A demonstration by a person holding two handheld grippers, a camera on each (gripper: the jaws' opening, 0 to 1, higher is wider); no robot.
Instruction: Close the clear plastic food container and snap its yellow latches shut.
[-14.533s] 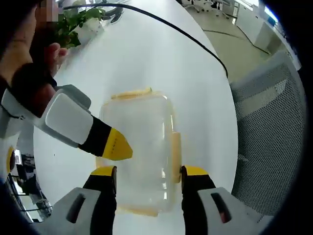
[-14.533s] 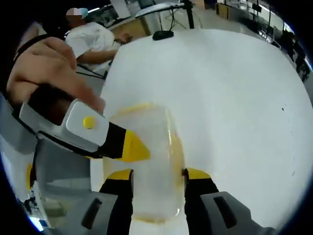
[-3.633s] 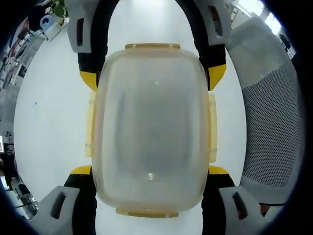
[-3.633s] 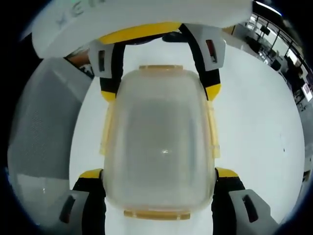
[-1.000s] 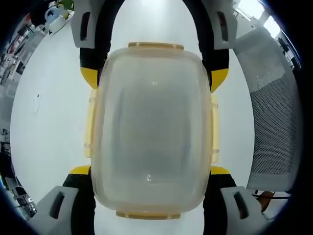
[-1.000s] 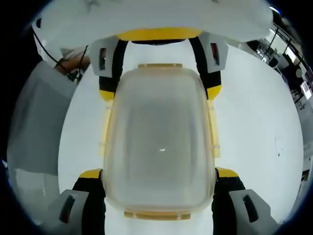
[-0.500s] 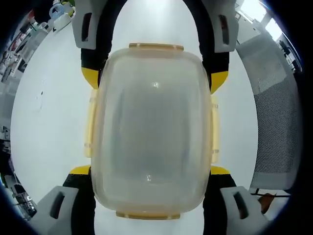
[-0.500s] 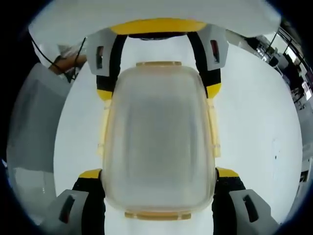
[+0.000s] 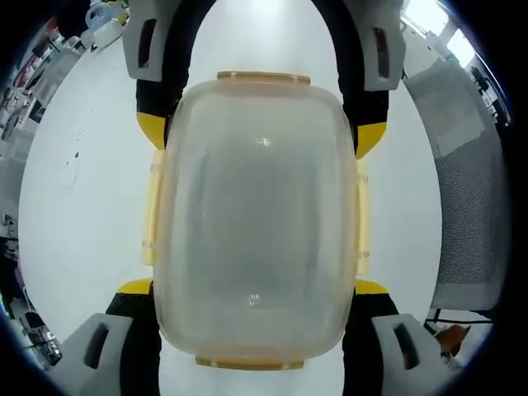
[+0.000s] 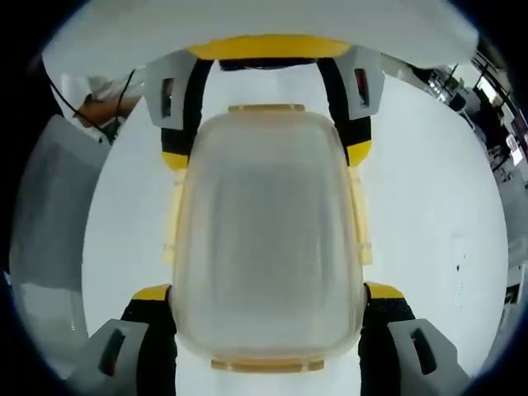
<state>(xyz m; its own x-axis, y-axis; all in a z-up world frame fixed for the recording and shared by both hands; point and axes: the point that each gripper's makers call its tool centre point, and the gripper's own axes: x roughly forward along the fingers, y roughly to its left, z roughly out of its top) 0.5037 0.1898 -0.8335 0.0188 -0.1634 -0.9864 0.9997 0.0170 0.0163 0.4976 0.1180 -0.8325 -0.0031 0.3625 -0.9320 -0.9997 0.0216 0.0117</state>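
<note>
Grippers held the clear box (image 9: pixel 257 219) from both ends above the white table (image 9: pixel 78 206). The left gripper (image 9: pixel 256 289) and the right gripper (image 10: pixel 268 293) each squeezed its sides, probably to press the yellow latches (image 9: pixel 149 210) flat.

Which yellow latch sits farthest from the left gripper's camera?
The short-end latch at the top of the left gripper view, between the right gripper's jaws; the other three sit lower.

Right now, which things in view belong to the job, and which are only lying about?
For the job:
container, held between both grippers
yellow latches
left gripper
right gripper

Only lying about:
mesh chair
white table
clutter at the table's far edge, too small to name
</note>
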